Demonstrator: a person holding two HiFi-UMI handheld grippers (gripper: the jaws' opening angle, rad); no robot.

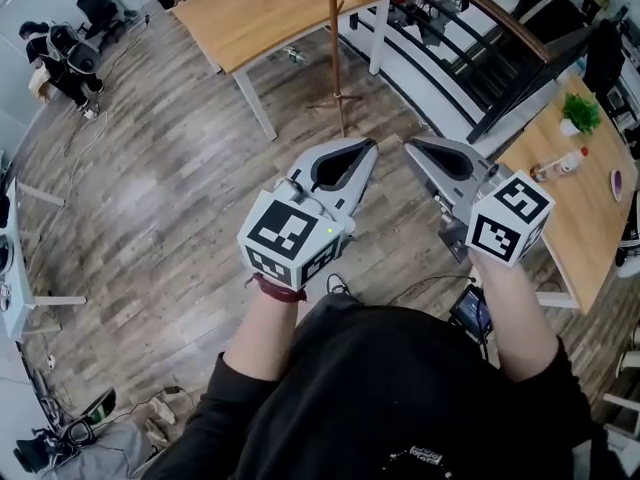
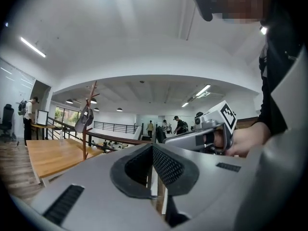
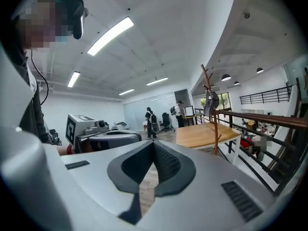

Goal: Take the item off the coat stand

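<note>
Item, a grey soft piece, hung from a branch near the top of the coat stand. In the left gripper view its long axis ran close to vertical with a slight lean. The narrow upper end pointed up toward the branch, and the broader lower end pointed down and a little to the left. In the right gripper view the same item hung against the upper pole, long axis upright.

The head view showed only the lower pole and feet of the coat stand. The stand stood upright on the wood floor, just beside a corner of the wooden worktop, with the dark railing on its other side.

The left gripper and the right gripper were held side by side ahead of the person. Both pointed toward the stand, their tips near each other but apart. Both were well apart from the stand and the item.

Each gripper view showed that gripper's fingers closed, pads together, with nothing between them.
</note>
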